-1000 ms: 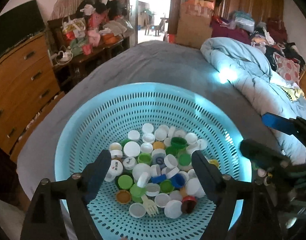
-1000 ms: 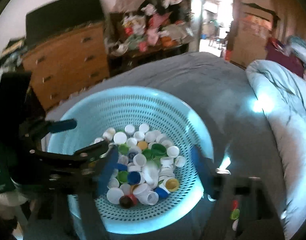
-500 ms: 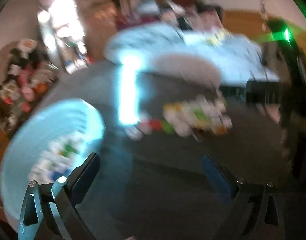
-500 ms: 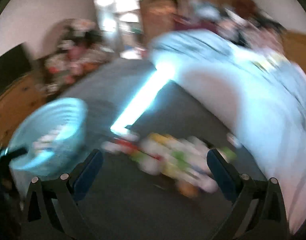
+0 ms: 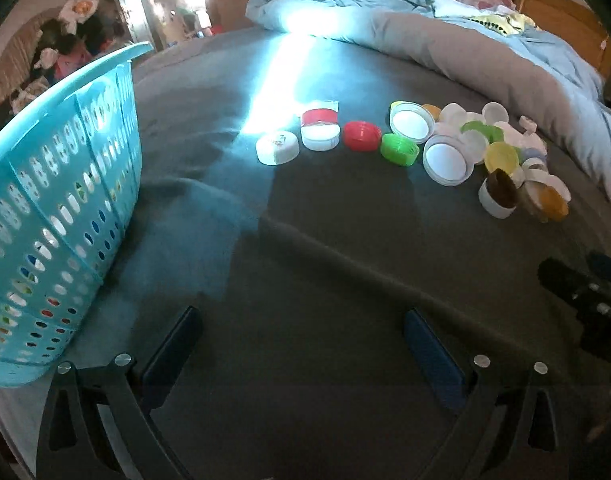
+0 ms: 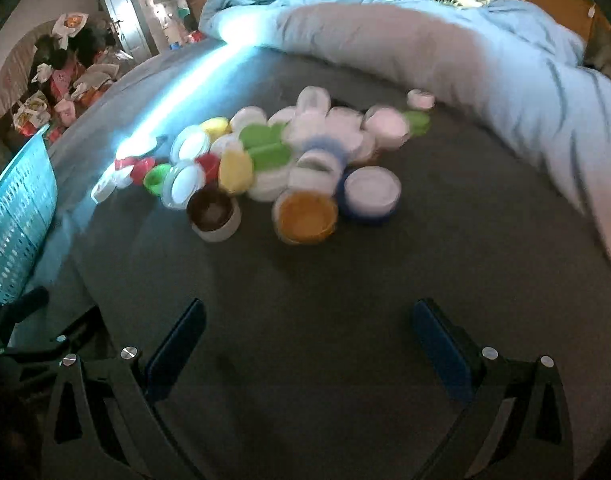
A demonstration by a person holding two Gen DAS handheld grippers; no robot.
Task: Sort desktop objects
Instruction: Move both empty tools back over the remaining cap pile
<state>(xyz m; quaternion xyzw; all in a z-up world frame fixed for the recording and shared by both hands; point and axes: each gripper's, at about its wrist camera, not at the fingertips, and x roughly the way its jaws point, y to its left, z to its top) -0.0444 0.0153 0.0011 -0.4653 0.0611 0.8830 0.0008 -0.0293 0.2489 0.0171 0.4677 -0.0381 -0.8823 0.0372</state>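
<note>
A heap of plastic bottle caps (image 5: pixel 457 140) lies on the grey bed sheet; it also shows in the right wrist view (image 6: pixel 289 160). White, red, green, yellow, orange and brown caps are among them. A red cap (image 5: pixel 361 135) and a green cap (image 5: pixel 399 149) lie at the heap's left. A turquoise perforated basket (image 5: pixel 61 200) stands at the left and holds more caps. My left gripper (image 5: pixel 305 344) is open and empty, short of the caps. My right gripper (image 6: pixel 309 340) is open and empty, just short of an orange cap (image 6: pixel 305 216).
A rumpled light blue duvet (image 6: pixel 485 48) borders the caps at the back and right. The right gripper's body (image 5: pixel 585 304) shows at the right edge of the left wrist view. A cluttered shelf (image 6: pixel 61 76) and a doorway stand beyond the bed.
Both grippers have swung from above the basket to the right and now face the cap heap on the sheet. Both stay open and empty.
</note>
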